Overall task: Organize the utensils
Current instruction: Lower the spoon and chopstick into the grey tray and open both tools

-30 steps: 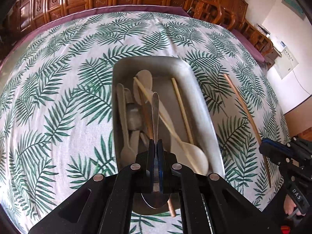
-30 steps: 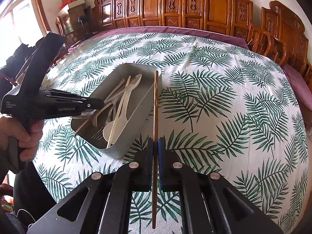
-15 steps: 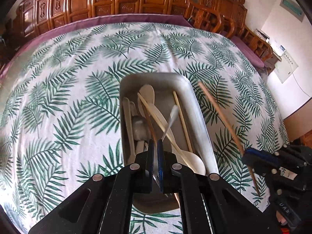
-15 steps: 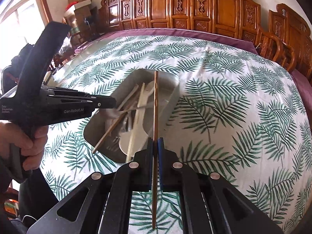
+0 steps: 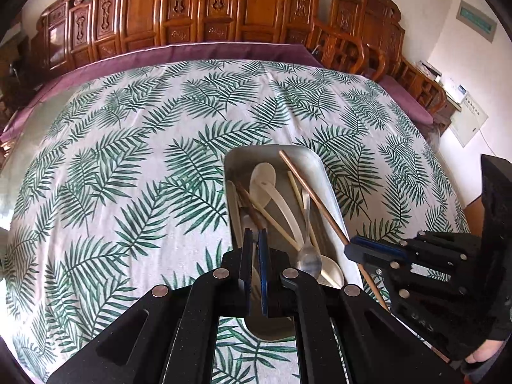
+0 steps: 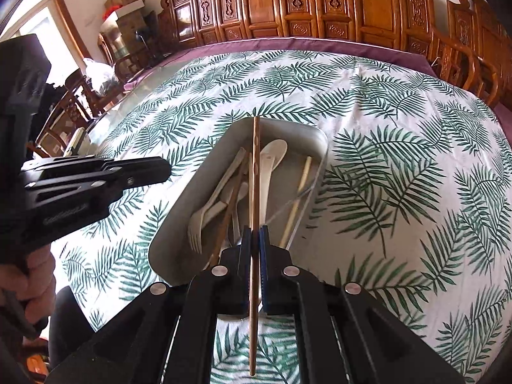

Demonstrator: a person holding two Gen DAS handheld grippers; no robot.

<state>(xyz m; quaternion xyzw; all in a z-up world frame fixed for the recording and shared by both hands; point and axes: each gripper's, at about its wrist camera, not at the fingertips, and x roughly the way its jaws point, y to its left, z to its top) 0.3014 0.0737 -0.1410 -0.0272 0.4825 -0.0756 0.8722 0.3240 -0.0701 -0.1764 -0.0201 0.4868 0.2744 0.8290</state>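
Observation:
A grey metal tray point(image 5: 323, 172) point(image 6: 179, 211) sits on the palm-leaf tablecloth and holds pale spoons, a pale fork point(image 6: 196, 227), chopsticks and a metal spoon point(image 5: 308, 256). My right gripper point(image 6: 255, 233) is shut on a brown chopstick point(image 6: 255, 172) and holds it lengthwise over the tray; it shows in the left wrist view point(image 5: 312, 192) slanting above the tray's right side. My left gripper point(image 5: 255, 236) has its jaws slightly apart with nothing between them, over the tray's near end.
The round table's tablecloth point(image 5: 128, 160) spreads wide to the left and far side. Carved wooden chairs point(image 5: 208, 9) ring the far edge. The left gripper's body point(image 6: 80, 185) sits left of the tray in the right wrist view.
My left gripper has let go of the metal spoon, which now lies in the tray. My right gripper has carried the brown chopstick leftward to above the tray.

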